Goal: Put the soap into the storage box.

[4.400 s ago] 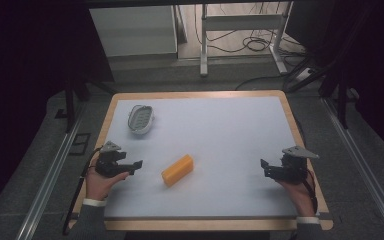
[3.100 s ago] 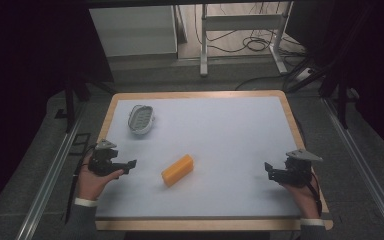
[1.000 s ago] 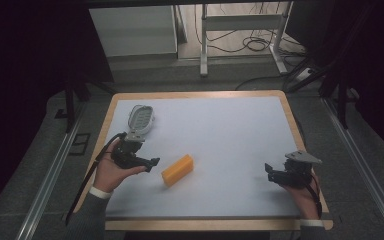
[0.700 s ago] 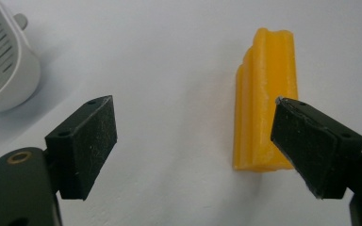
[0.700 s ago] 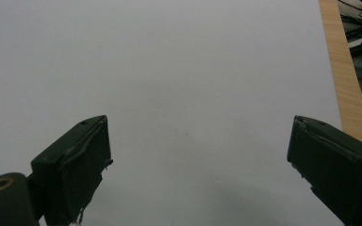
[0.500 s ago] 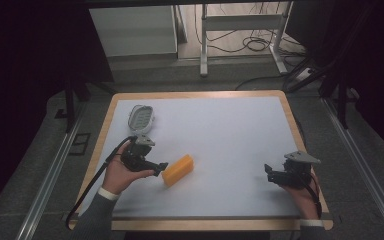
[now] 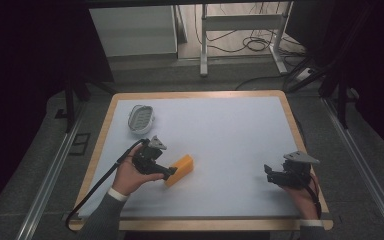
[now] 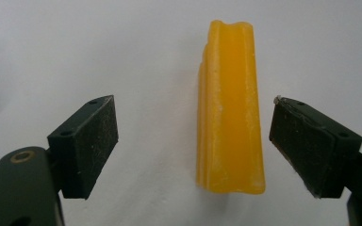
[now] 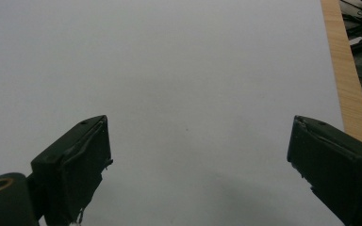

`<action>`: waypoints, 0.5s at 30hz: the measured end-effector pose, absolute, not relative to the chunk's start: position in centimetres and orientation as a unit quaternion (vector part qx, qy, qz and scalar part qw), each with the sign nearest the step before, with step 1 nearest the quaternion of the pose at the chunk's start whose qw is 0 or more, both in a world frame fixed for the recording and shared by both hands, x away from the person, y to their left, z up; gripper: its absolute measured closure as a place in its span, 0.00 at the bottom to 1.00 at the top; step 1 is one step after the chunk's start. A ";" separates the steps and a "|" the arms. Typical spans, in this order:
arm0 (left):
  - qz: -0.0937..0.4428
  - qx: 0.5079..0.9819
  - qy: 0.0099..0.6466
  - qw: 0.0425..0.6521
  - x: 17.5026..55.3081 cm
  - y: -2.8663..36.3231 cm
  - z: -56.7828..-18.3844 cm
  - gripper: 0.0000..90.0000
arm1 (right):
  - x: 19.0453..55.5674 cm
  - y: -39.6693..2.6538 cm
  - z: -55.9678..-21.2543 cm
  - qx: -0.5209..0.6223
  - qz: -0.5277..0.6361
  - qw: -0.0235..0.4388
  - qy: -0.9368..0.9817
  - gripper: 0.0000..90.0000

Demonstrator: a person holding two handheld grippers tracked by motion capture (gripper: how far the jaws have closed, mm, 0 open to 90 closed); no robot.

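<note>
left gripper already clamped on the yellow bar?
No: in the left gripper view the left gripper is open, its pads standing apart from the yellow bar on both sides.

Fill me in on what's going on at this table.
A person holds a gripper in each hand. The left gripper has its jaws open around one end of a yellow bar lying on the white table, with a gap on both sides, so it is not yet gripped. The right gripper is open near the table's right edge, with nothing between its jaws. A small white oval dish sits toward the far left corner.
</note>
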State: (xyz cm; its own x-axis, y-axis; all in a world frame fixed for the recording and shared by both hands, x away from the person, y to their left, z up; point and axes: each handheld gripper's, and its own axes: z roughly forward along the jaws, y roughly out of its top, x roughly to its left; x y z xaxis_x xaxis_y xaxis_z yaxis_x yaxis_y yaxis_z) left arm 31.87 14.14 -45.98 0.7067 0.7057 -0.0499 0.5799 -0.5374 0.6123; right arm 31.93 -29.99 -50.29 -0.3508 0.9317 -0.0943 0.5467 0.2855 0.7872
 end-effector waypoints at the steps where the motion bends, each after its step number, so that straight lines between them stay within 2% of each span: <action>1: 0.100 0.873 0.366 0.307 31.9 13.9 -46.1 0.19 | 31.9 -30.0 -50.3 0.494 0.337 0.285 0.749 0.07; 15: 0.082 0.884 0.361 0.287 32.6 11.6 -47.1 0.22 | 32.0 -30.0 -50.4 0.496 0.334 0.284 0.750 0.07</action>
